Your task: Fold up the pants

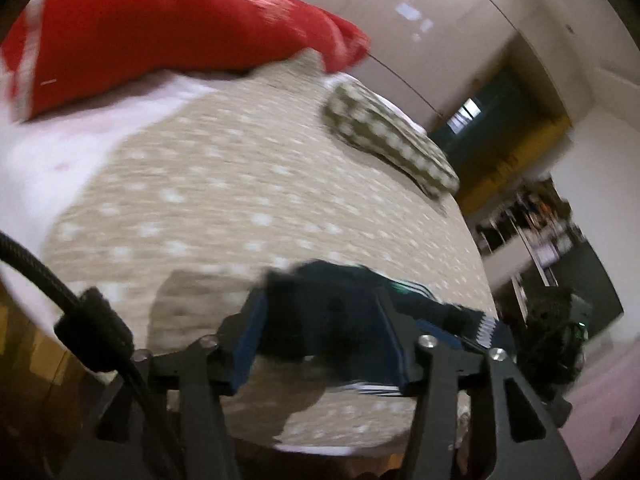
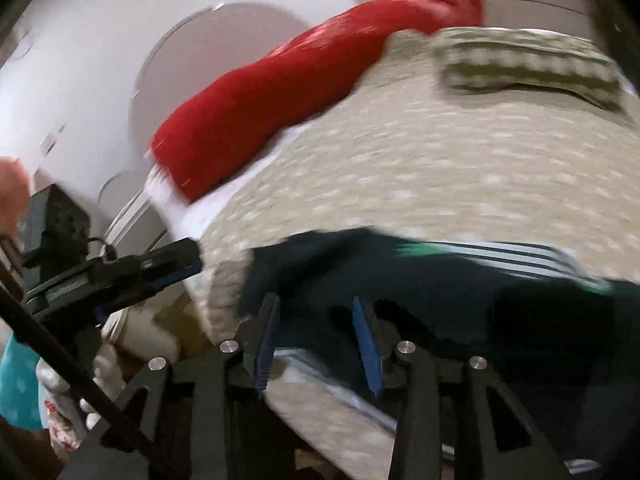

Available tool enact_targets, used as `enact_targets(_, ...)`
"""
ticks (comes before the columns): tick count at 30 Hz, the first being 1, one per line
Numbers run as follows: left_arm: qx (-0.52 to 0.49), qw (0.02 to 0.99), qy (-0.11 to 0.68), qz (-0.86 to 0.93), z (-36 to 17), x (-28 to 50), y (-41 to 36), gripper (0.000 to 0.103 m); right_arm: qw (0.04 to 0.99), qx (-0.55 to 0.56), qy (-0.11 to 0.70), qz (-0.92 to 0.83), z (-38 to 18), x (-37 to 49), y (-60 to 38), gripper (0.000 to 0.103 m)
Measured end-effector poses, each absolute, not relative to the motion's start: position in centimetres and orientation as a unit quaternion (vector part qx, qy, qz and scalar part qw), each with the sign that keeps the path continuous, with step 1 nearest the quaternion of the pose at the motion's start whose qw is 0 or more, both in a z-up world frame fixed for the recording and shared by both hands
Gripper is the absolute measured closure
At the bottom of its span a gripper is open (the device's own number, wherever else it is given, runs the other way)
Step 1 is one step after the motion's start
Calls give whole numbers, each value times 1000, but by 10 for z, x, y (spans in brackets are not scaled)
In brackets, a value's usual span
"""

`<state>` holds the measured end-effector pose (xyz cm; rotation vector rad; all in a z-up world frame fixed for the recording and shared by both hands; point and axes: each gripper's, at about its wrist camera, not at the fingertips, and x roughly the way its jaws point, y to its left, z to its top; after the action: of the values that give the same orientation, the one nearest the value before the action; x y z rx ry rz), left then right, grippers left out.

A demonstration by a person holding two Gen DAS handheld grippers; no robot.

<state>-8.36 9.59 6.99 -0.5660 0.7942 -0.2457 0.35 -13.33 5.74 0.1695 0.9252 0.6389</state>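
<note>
Dark navy pants (image 1: 352, 276) with white side stripes lie near the front edge of the bed, blurred in both views. In the left wrist view my left gripper (image 1: 322, 296) stands open just short of them, its blue pads wide apart with the dark cloth showing in the gap. The right wrist view shows that gripper (image 2: 176, 260) from the side at the bed's corner, nothing in it. My right gripper (image 2: 315, 300) hovers open over the pants (image 2: 440, 280), whose cloth lies under and beyond its pads without being pinched.
The bed has a beige dotted cover (image 1: 240, 180). A red pillow (image 1: 160, 32) and a green dotted pillow (image 1: 392, 140) lie at its far end. A dark bag (image 1: 552, 340) and shelves stand right of the bed. A hand (image 2: 12, 192) shows at far left.
</note>
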Motion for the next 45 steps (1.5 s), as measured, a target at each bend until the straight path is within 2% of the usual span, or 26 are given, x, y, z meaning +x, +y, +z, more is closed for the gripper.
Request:
enact_targets(7,-179,862,462,-109,20,-30,21,49,894,78,428,104,31,-8,-279,63)
enact_targets(8,-173,866,458,-105,19,-30,18,49,899,84,421,85,35,-15,-300,66)
enact_targets(11,-152,871,457,-96,21,-33,11,49,904,178,385,57,52,-38,-370,68)
enact_targets(13,-147,871,459,-94,21,-34,11,49,909,226,348,45,65,-56,-404,61)
enact_targets(14,-145,871,460,-92,21,-34,11,49,910,236,339,39,67,-61,-413,47)
enact_targets(15,-144,872,460,-91,20,-33,9,49,912,241,332,24,69,-65,-420,23)
enact_targets(17,-142,873,459,-89,20,-35,8,47,909,258,326,16,63,-67,-428,17)
enact_targets(21,-126,876,457,-85,20,-32,1,42,879,289,377,38,30,-49,-433,17)
enact_targets(23,-114,879,457,-83,20,-31,-3,40,881,291,371,32,17,-41,-430,16)
enact_targets(24,-108,880,456,-81,20,-31,-5,40,883,294,363,37,18,-38,-429,23)
enact_targets(25,-104,881,455,-79,20,-32,-6,40,878,307,363,56,19,-35,-428,35)
enact_targets(26,-102,882,454,-73,20,-32,-8,40,869,326,365,77,17,-29,-428,68)
enact_targets(30,-94,884,454,-51,23,-32,-14,40,864,355,346,92,30,-23,-439,76)
enact_targets(35,-79,885,456,-46,27,-23,-32,39,882,341,317,76,54,-29,-454,77)
enact_targets(37,-69,886,457,-36,23,-19,-39,34,880,339,325,65,48,-28,-459,76)
enact_targets(40,-64,883,464,-33,25,-18,-41,33,888,295,351,13,39,-31,-458,61)
enact_targets(41,-68,879,470,-35,28,-19,-39,33,892,288,348,5,41,-35,-457,51)
enact_targets(42,-81,876,474,-41,36,-23,-36,35,895,287,343,2,43,-39,-458,44)
enact_targets(45,-114,884,447,-74,69,-38,-32,35,912,270,307,-25,64,-59,-462,44)
